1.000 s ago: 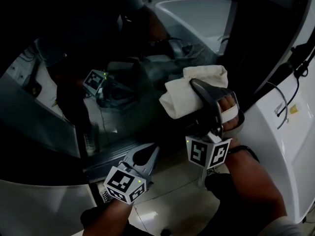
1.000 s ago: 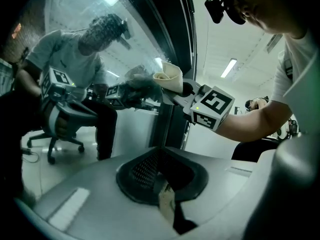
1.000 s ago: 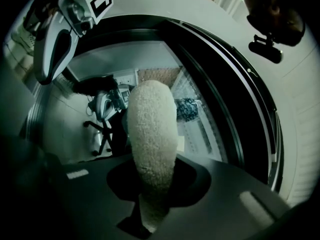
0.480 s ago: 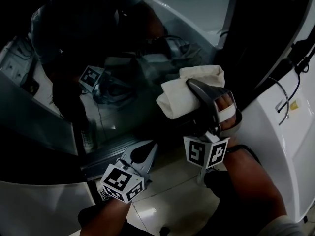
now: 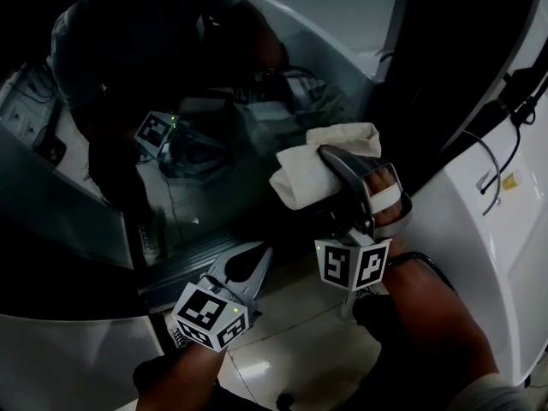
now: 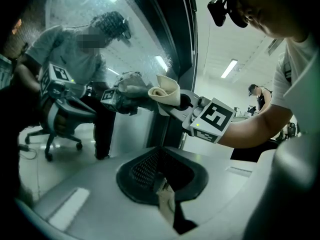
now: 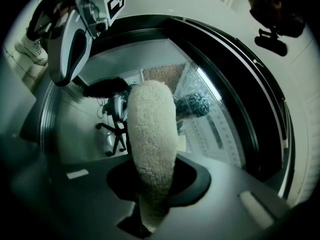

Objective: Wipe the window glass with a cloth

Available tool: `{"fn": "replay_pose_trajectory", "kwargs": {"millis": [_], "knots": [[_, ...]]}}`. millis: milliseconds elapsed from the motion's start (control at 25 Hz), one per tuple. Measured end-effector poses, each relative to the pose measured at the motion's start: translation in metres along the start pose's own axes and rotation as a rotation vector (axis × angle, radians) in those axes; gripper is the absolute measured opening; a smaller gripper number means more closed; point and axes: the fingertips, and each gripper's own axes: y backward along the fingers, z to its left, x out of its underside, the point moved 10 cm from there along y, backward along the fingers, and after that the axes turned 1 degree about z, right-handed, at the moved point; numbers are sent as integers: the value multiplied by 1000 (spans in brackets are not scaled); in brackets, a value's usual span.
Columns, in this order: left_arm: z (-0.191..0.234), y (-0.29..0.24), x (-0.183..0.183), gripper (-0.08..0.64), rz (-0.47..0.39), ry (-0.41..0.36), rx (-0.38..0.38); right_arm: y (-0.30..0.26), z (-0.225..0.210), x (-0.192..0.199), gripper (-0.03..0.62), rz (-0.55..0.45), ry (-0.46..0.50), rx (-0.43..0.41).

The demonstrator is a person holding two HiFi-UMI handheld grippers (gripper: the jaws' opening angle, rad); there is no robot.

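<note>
Cloth (image 5: 300,178) sits clamped in the right gripper (image 5: 334,161), pressed against the dark window glass (image 5: 214,84); left gripper (image 5: 254,262) hangs lower, jaws together on nothing.

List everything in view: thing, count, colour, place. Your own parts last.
glass: one, dark and reflective, ahead and left
cloth: one, cream, folded, against the glass
panel: one, white, right of the glass
cable: one, black, looped on the panel
floor: pale tiles, below
right tongs: one, grey, shut on the cloth
left tongs: one, grey, shut, empty, low by the glass's lower edge
marker cubes: two, black and white, one on each tongs
</note>
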Motion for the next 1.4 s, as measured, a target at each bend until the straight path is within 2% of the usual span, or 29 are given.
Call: {"fn": "replay_pose_trajectory", "kwargs": {"millis": [400,960,1400], "knots": [[-8,2,-37,15,19,9,-8,-4,0,6,81,21,1,-84],[-9,4,-46,15,19,21,-7,-4,1,8,81,28,-24,-140],[-10,6,-40,15,20,17,-14,-6,-1,13,81,72,-267,-217]]}}
